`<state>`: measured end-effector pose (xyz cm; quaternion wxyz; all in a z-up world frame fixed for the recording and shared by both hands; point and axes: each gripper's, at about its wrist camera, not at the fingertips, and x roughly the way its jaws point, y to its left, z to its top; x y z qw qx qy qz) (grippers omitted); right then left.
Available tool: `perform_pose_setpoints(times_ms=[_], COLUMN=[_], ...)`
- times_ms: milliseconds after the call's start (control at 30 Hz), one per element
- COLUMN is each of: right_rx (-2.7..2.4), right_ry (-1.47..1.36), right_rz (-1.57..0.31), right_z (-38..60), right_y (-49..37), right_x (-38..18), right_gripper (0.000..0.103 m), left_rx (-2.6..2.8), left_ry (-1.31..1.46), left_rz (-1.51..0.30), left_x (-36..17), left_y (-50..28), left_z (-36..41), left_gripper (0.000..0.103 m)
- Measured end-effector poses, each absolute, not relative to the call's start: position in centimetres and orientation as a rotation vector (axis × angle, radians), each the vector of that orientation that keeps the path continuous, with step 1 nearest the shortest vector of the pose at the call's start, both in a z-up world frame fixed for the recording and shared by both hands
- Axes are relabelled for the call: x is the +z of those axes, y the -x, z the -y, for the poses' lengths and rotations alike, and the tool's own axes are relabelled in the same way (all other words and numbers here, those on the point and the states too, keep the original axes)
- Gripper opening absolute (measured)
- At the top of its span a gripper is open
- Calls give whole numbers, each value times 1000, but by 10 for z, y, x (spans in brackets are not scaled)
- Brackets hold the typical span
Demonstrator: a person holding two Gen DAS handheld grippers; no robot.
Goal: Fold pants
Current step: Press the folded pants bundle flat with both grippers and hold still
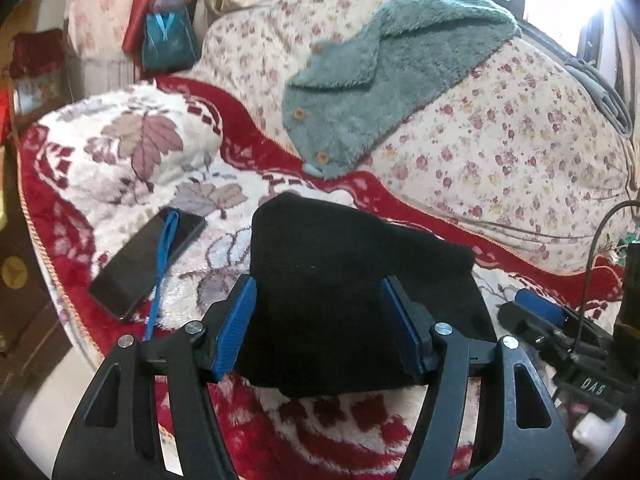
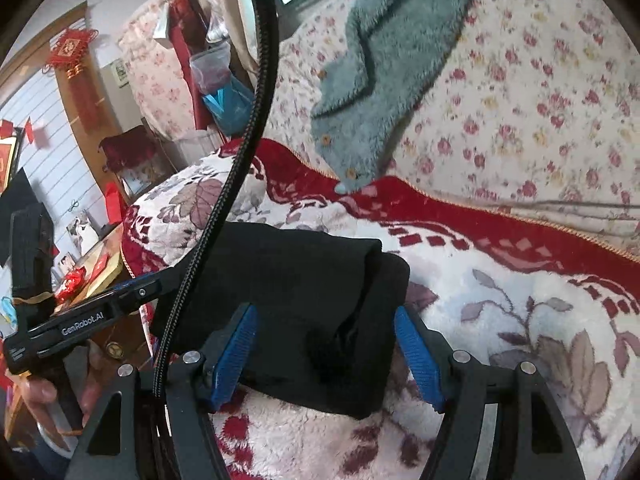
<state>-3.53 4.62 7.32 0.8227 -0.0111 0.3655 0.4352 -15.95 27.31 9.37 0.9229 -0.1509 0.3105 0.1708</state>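
We judge the folding to be nearly done: the pants (image 1: 352, 288) lie as a compact black bundle on the red and white blanket (image 1: 132, 152), near its front edge, with one layer lapped over another on the side nearer the flowered quilt (image 1: 500, 136). The left gripper (image 1: 320, 324) has its blue pads (image 1: 238, 328) spread wide, one on each side of the bundle, pinching nothing; whether they touch the cloth we cannot tell. The right gripper (image 2: 326, 354) is spread the same way over the bundle's near end, its pads (image 2: 236, 354) also apart and holding nothing.

The next move, as we see it, calls for either a last pressing down and squaring of the bundle or one more fold; for that, the pads would have to close on an edge of all the layers together, so the thick cloth does not spring open.

In the right wrist view the left gripper's arm reads "GenRobot.AI". In the left wrist view the right gripper's body shows letters upside down that look like "DAS". A phone (image 1: 144, 260) with a blue cord (image 1: 164, 268) lies beside the pants toward the blanket's left edge, and a grey-green fleece garment (image 1: 384, 76) is on the quilt behind.
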Motion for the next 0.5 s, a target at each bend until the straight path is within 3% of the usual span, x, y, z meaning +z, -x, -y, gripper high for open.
perform_pose_setpoints(times_ms=[500], right_rx=[969], right_ry=[73], right_rz=[-759], right_z=[-54], right_y=[71], right_x=[73], right_gripper=[69], left_rx=[398], left_ry=[299], left_rz=[-631], left_x=[96], left_y=[182], left_z=[-251], left_gripper=[65])
